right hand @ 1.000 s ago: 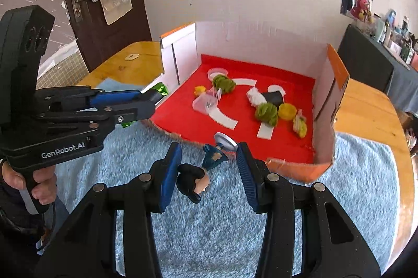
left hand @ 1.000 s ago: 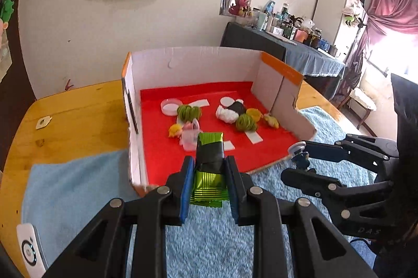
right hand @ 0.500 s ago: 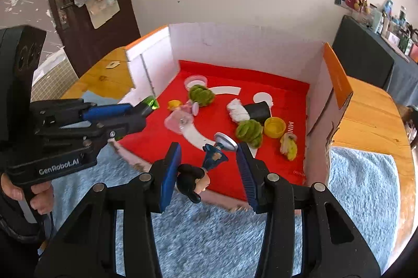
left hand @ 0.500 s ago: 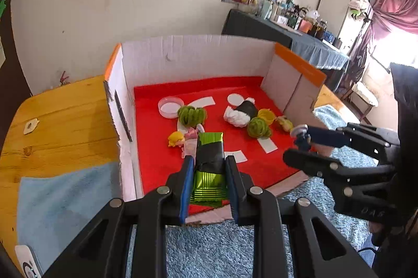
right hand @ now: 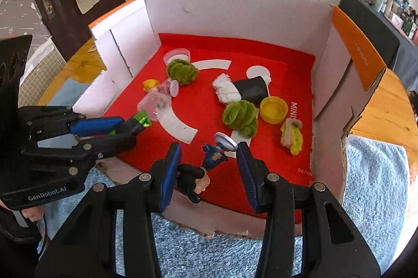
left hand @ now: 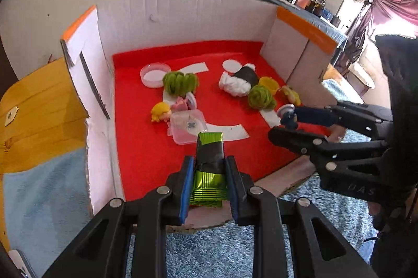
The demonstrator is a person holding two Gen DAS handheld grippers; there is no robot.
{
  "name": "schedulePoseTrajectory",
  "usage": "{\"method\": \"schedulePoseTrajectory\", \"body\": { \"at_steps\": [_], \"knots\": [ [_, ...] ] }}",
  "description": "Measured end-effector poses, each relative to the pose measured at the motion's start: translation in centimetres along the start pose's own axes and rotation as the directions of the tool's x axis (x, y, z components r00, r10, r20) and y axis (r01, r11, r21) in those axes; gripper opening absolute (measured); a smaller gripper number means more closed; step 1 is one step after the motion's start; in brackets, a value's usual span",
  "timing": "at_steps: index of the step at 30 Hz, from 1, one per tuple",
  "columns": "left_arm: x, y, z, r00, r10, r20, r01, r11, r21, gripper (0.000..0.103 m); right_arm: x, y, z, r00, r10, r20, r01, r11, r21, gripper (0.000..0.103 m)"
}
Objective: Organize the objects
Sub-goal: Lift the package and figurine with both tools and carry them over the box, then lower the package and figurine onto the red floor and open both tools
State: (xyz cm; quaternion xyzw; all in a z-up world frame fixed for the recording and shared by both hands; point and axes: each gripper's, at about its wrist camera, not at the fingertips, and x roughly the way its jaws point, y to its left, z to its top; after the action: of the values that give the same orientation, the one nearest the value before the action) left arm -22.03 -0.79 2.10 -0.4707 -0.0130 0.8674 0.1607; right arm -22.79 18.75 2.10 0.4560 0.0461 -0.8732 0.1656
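Note:
My left gripper [left hand: 208, 186] is shut on a shiny green packet wrapped in black tape [left hand: 209, 168] and holds it over the front edge of the red-floored cardboard box [left hand: 146, 152]. It also shows in the right wrist view [right hand: 142, 121]. My right gripper [right hand: 207, 173] is shut on a small blue figure with a black head and a round white base [right hand: 209, 160], over the box's front edge [right hand: 235, 220]. It also shows in the left wrist view [left hand: 287, 118].
In the box lie two green fuzzy balls [right hand: 239, 117], a white-and-black roll [right hand: 241, 90], a yellow cap [right hand: 273, 109], a clear plastic case [left hand: 186, 126], a round white lid [left hand: 154, 74] and small yellow toys [right hand: 291, 135]. A blue towel [right hand: 209, 252] covers the wooden table [left hand: 39, 105].
Both grippers have moved forward from above the towel to over the front of the box, each still holding its object.

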Motion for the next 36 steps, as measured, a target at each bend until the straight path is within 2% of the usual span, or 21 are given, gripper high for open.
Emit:
{"method": "schedulePoseTrajectory", "body": {
  "at_steps": [10,18,36],
  "knots": [
    [1.3,1.0,0.7,0.999,0.037,0.004,-0.037,0.999,-0.039,0.025,1.3,-0.6,0.3,0.999,-0.051,-0.016,0.051,0.999,0.003,0.042],
    [1.8,0.9,1.0,0.995,0.098,0.025,-0.096,0.994,-0.053,0.025,2.3,-1.6,0.6,0.997,-0.071,-0.01,0.071,0.997,0.043,0.042],
    [2.1,1.2,1.2,0.994,0.094,0.05,-0.089,0.992,-0.09,0.026,2.4,-1.7,0.7,0.998,-0.069,-0.006,0.069,0.996,0.05,0.043]
  ]
}}
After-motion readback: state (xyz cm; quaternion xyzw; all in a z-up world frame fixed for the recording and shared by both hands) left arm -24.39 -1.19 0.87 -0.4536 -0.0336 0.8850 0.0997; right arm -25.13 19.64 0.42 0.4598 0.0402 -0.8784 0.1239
